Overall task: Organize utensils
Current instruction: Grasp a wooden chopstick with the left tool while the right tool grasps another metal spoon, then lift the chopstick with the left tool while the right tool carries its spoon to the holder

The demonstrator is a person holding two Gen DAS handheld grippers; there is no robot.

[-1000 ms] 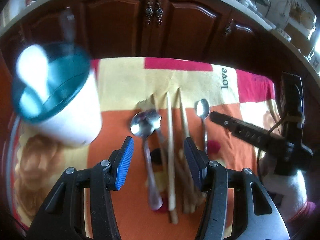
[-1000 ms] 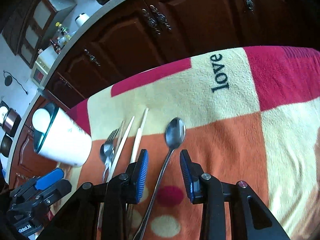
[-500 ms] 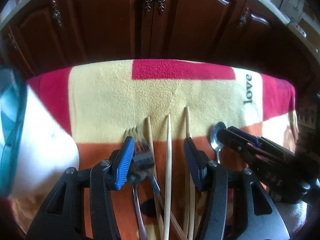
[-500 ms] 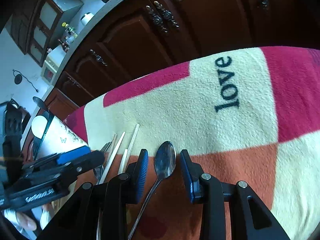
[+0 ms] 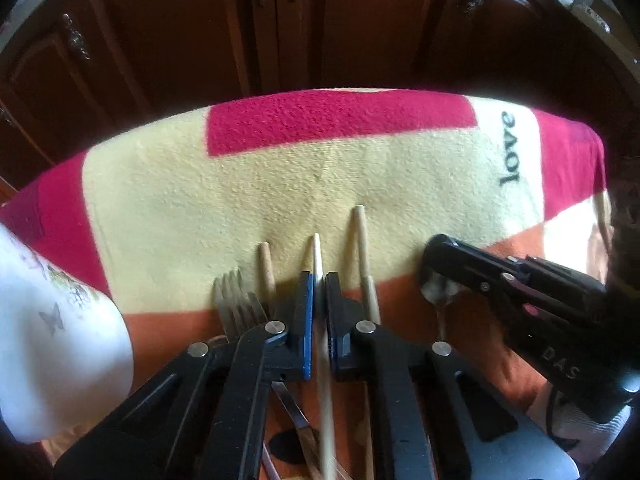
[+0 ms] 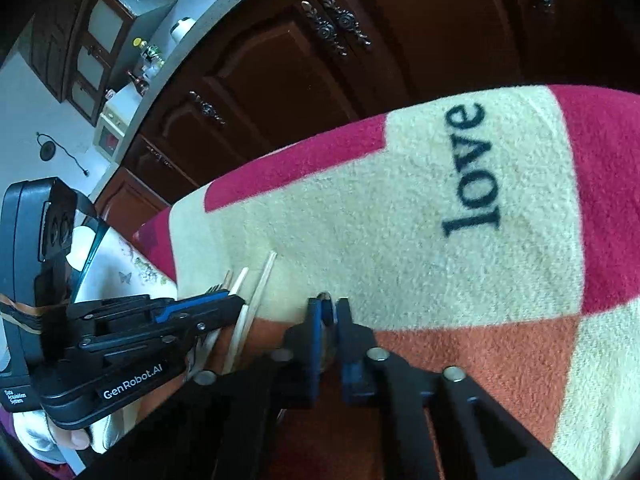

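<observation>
Left gripper point(image 5: 318, 280): nearest item in the left wrist view, jaws drawn narrow and clamped on a single pale chopstick point(image 5: 317, 252), whose tip projects just past the blue pads.
Fork point(image 5: 234, 300): lies just left of that gripper, tines pointing away, on the border of the orange and cream squares.
Second chopstick point(image 5: 265, 264): between fork and left gripper. Third chopstick point(image 5: 362, 248): just right of the gripper.
Right gripper point(image 6: 328, 306): jaws narrow, closed on the bowl of a spoon point(image 6: 325, 300) in the right wrist view; in the left wrist view its black fingers cover the spoon bowl, right of the chopsticks.
White cup point(image 5: 56, 344): at the left edge, butterfly print on its wall, near the fork.
Blanket point(image 5: 320, 176): red, cream and orange squares, the word "love" printed toward the right; carries all utensils.
Dark wooden cabinets point(image 5: 276, 24): farthest, behind the blanket, ornate metal handles.
</observation>
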